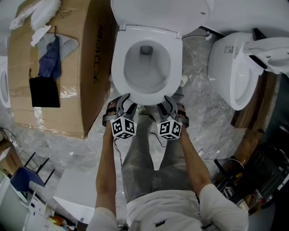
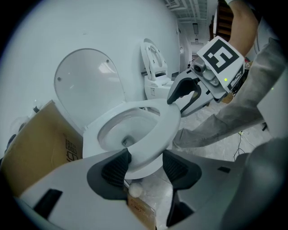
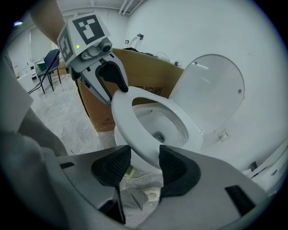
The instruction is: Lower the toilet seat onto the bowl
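Left gripper [image 2: 146, 164] fingers [image 2: 118, 167] set at a medium gap with the front rim of the toilet seat [image 2: 155, 134] between them, and both pads look pressed to it, so it is holding the seat. Right gripper [image 3: 144, 164] is the same: fingers [image 3: 175, 168] at a medium gap, seat rim filling the gap, gripped just right of the left one. Each gripper view shows the other gripper clamped over the seat's front edge, one finger above and one outside or below. The two are near each other at the front of the seat, not touching. Seat is the white ring lying over the bowl [image 1: 146, 67]. From the head view it reads as level with the bowl rim, hinge at the back, with the lid [image 1: 158, 11] standing open behind it. No view shows whether a thin gap is left under the front edge. My read is that lowering is basically done or in its last bit. What's left is to seat the front fully if it isn't already, then open the fingers and pull clear. Cardboard box [image 1: 86, 58] is on the floor [image 1: 198, 122] to the left, second toilet [image 1: 235, 72] to the right, both apart from the work.
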The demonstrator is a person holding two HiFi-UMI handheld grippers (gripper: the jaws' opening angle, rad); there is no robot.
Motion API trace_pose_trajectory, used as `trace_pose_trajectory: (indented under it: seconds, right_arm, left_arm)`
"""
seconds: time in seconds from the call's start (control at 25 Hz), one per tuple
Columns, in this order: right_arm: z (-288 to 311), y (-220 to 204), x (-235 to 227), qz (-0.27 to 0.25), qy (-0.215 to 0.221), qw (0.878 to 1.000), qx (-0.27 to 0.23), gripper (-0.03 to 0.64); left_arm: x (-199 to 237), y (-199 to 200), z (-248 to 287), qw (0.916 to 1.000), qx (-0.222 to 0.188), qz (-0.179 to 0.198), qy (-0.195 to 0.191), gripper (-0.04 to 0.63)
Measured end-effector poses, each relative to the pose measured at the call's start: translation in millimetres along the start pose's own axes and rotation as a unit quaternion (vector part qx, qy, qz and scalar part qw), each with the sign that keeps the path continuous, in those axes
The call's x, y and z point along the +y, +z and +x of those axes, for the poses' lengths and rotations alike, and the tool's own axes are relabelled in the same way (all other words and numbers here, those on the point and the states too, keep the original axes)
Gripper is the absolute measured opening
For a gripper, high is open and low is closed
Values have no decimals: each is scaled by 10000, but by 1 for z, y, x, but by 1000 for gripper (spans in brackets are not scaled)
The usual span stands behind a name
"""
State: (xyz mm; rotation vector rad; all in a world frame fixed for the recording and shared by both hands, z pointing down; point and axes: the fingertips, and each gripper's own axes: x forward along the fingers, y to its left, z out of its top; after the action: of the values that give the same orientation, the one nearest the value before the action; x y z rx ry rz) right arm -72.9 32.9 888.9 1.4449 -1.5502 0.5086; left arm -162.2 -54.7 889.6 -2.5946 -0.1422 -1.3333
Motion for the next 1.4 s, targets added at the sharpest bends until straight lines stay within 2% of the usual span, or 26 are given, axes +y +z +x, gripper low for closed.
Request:
trace_pose_trajectory:
  seconds: [1.4]
  right_arm:
    - [83, -59, 43, -266, 307, 9978, 528, 209]
  left_arm:
    - [-29, -74, 92, 9967, 728, 371, 25, 288]
